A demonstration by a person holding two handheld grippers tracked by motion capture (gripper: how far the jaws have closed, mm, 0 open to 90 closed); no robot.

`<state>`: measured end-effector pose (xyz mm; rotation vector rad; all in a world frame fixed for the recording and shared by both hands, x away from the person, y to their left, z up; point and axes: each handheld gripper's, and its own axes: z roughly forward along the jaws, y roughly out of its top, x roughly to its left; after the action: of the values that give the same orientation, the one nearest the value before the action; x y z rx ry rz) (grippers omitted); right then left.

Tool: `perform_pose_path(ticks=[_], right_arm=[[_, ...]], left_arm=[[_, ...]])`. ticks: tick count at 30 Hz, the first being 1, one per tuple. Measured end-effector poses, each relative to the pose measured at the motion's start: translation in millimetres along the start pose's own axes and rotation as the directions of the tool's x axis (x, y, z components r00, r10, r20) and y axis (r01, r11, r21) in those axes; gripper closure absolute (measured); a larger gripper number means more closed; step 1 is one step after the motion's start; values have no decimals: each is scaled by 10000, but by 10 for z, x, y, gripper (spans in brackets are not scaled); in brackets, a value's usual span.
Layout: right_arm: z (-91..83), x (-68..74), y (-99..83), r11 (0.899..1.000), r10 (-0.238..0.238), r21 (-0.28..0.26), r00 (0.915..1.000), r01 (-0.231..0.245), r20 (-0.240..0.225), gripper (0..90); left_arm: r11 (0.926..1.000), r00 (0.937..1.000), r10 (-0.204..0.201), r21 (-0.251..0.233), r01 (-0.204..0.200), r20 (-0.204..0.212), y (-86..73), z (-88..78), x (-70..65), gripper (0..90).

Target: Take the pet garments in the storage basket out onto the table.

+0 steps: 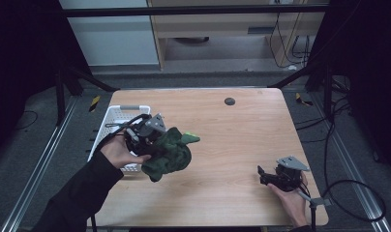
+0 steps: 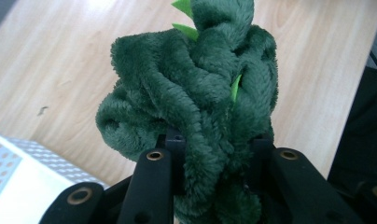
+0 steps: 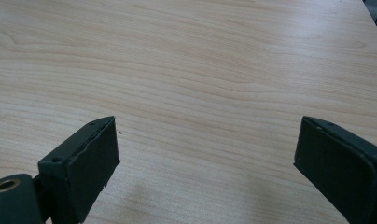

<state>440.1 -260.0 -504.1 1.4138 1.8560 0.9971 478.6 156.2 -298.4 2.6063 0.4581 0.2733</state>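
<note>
While our left hand-held gripper [image 1: 157, 140] pinches the green plush toy [image 1: 172, 152] above the worktop [image 1: 232, 145], beside the white basket [image 1: 117, 116], we should keep squeezing firmly; our right hand-held gripper [image 1: 268, 176] rests spread, empty.

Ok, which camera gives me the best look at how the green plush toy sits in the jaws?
The left gripper view: the green plush toy fills it close up, bunched between the left gripper's black jaws. The high view shows the same toy small, held beside the white basket. The right gripper view looks across bare wooden table.
</note>
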Motion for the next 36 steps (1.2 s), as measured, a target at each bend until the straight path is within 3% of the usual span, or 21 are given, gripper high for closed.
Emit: perform_pose_path(ticks=[13, 36], right_arm=[[1, 1, 0, 10000, 15, 31, 10000, -15, -26, 63], [8, 0, -2, 10000, -7, 49, 10000, 7, -59, 63]], left_arm=[[9973, 9964, 589, 405, -614, 613, 101, 241, -107, 696], [9801, 9771, 1482, 1094, -1658, 1528, 229, 571, -276, 695]])
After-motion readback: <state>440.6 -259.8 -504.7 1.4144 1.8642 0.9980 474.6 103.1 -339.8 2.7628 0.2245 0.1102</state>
